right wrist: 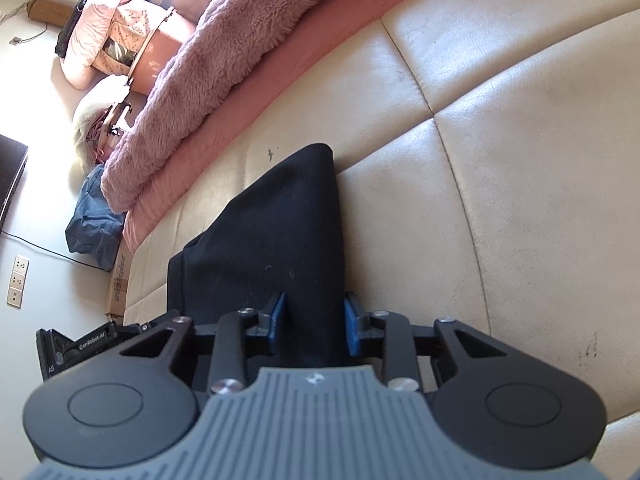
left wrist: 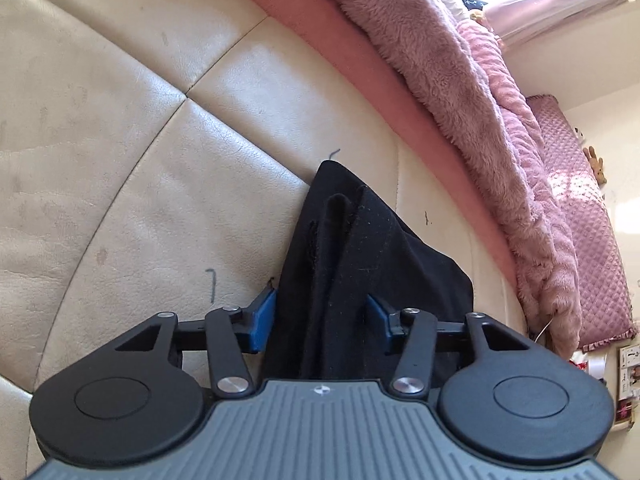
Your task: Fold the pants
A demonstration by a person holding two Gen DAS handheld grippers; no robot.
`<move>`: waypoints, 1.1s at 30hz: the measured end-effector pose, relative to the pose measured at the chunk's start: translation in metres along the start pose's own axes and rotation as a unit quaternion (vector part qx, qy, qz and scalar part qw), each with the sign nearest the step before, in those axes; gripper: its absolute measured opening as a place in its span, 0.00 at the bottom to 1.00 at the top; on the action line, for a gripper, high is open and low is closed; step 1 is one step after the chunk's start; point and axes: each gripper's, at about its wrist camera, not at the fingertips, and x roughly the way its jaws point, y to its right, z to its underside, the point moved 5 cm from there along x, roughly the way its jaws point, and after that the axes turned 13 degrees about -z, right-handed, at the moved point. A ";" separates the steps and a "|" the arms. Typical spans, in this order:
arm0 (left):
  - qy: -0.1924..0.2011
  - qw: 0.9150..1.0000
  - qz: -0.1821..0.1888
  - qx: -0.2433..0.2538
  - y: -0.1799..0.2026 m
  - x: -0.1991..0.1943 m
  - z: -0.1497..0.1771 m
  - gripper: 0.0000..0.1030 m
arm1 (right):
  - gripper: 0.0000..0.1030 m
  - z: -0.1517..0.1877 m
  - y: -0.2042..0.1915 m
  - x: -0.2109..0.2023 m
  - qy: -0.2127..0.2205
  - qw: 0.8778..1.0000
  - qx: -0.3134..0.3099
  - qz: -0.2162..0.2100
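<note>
Black pants on a cream cushion are clamped by both the left gripper and the right gripper; "GenRobot.AI" is read on gear at the near left.

left tool: black links | blue pads | silver screws | ribbed grey housing | right tool: same

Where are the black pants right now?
The black pants lie bunched on the cream leather cushion, between the blue pads of both grippers, left and right, just in front of the fluffy pink blanket.
</note>
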 end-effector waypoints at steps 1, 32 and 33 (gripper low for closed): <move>-0.004 1.000 0.003 -0.004 0.001 0.002 -0.002 0.56 | 0.24 -0.001 0.002 0.001 0.000 1.000 0.007 -0.003; 0.098 0.992 -0.048 0.068 0.010 -0.088 -0.045 0.28 | 0.11 -0.006 -0.107 0.026 -0.018 0.997 -0.049 -0.063; 0.102 0.991 -0.053 0.071 0.007 -0.092 -0.051 0.28 | 0.11 -0.007 -0.112 0.033 -0.020 0.996 -0.049 -0.066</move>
